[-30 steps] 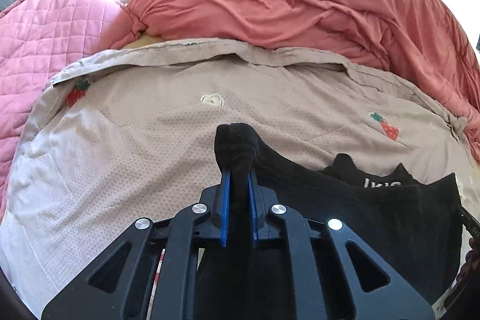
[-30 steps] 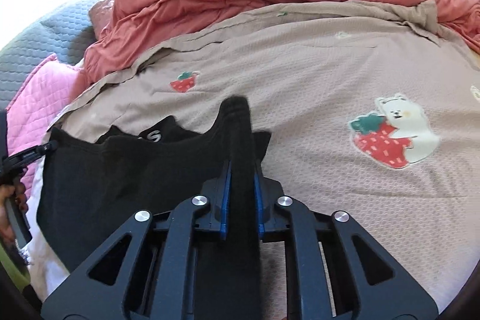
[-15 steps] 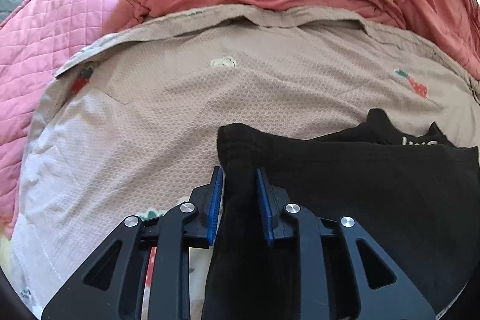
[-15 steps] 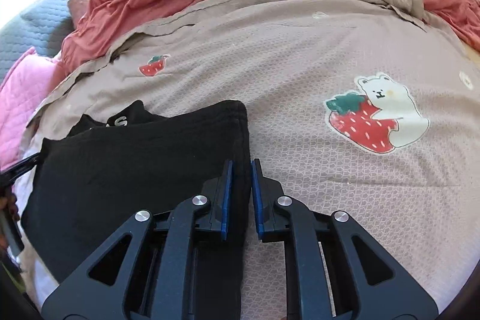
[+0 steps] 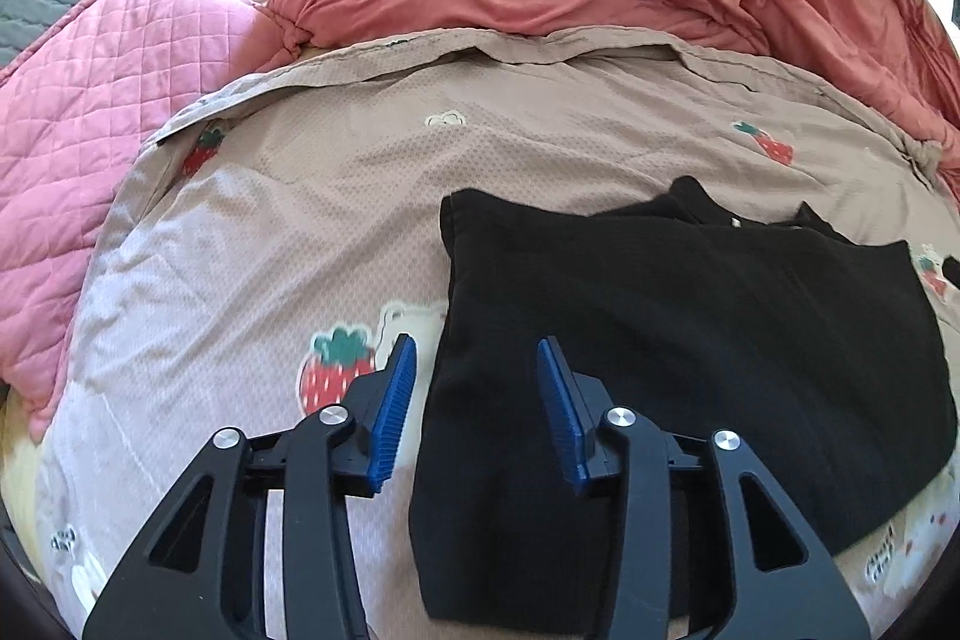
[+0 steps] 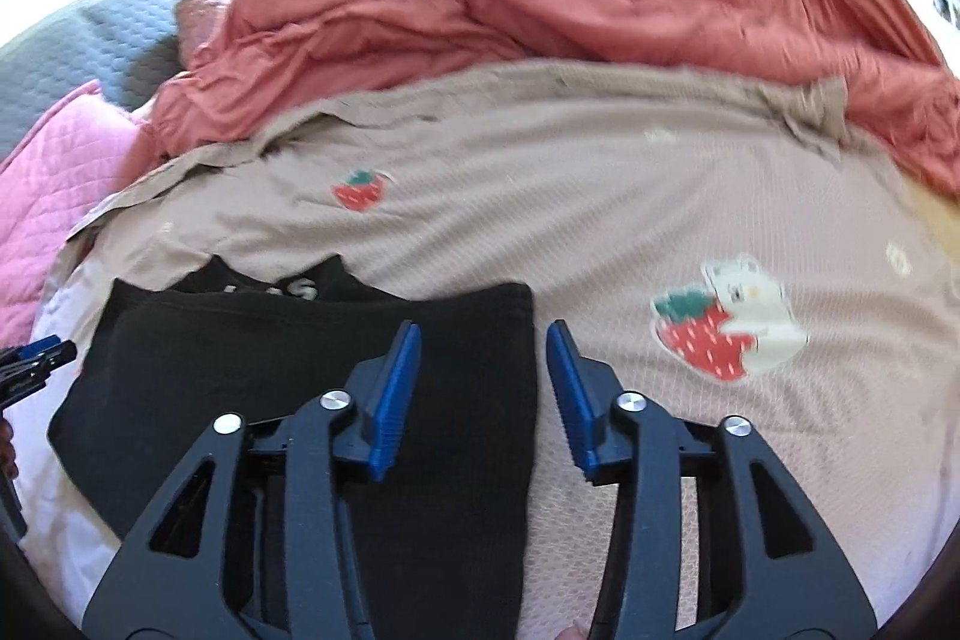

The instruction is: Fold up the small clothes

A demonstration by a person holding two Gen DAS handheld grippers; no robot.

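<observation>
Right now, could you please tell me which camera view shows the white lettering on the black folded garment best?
The right wrist view: the white lettering on the black folded garment faces it, blurred. The left wrist view shows only a white speck at the garment's far edge.

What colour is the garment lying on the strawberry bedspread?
Black garment, with some white lettering near its top edge; the left wrist view shows it best.

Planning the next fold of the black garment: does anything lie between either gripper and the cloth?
Nothing visible does. The black garment lies flat on the beige bedcover, its edges between the opening jaws of the left gripper and the right gripper. Neither presses on it.
</observation>
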